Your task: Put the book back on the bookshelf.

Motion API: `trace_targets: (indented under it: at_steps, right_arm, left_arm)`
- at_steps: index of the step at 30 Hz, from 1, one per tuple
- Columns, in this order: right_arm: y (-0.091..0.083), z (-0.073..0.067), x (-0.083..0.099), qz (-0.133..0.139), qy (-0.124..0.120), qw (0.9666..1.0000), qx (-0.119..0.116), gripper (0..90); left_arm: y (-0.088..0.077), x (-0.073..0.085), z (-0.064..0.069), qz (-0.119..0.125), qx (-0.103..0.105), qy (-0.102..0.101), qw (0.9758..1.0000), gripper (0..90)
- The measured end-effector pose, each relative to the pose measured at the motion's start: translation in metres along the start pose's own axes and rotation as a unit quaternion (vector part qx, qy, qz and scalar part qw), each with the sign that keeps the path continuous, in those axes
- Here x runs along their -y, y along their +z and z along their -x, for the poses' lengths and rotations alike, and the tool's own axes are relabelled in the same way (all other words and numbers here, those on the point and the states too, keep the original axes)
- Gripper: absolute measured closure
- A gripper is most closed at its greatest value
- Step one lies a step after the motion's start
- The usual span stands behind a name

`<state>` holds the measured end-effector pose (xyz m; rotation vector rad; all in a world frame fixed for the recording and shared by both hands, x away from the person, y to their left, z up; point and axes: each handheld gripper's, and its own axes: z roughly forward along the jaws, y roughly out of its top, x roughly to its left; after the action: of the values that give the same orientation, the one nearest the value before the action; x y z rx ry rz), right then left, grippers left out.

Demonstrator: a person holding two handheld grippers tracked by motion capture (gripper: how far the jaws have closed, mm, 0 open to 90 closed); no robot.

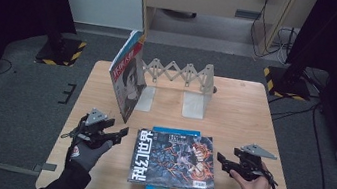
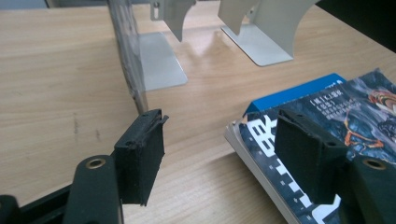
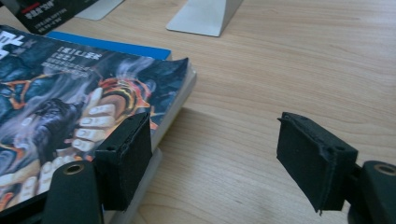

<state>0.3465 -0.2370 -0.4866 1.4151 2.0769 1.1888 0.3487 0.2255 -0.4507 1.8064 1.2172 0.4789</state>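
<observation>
You held the left gripper [image 1: 117, 135] and right gripper [image 1: 223, 162], both empty with jaws apart, flanking the dark-covered illustrated magazine [image 1: 174, 159], seemingly clear of it.

**Materials and surface finishes at the work table**

The table [image 1: 245, 111] is faced in pale wood-grain laminate, smooth with a soft sheen. The top magazine [image 1: 174, 158] is bound in glossy printed paper, its page edges seen as matt white stock; the blue book [image 1: 176, 131] beneath is covered in smooth card. The standing magazine [image 1: 128, 76] is likewise glossy paper. The bookend rack [image 1: 178, 83] is formed of light-painted sheet metal, semi-gloss and reflective at its base plates. The left gripper [image 1: 120, 134] and right gripper [image 1: 221, 160] are made of matt black plastic, their pads [image 2: 140, 163] faced with rough, frayed black foam. The left hand [image 1: 86, 155] is covered by a grey knit glove.
</observation>
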Motion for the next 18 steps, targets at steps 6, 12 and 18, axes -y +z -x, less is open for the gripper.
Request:
trace_targets:
  at_steps: [6, 12, 18]
  right_arm:
    - [-0.001, -0.008, -0.003, 0.004, -0.002, 0.9998, -0.021, 26.2]
    - [0.003, -0.017, -0.003, 0.003, -0.007, 0.9991, -0.041, 26.1]
    - [0.007, -0.025, -0.002, -0.006, -0.006, 0.9985, -0.053, 25.5]
  left_arm:
    - [0.012, 0.01, 0.003, -0.025, 0.023, -0.011, 0.9994, 30.7]
    - [0.02, 0.018, 0.007, -0.042, 0.029, -0.006, 0.9987, 30.5]
    - [0.029, 0.026, 0.01, -0.058, 0.049, -0.013, 0.997, 29.5]
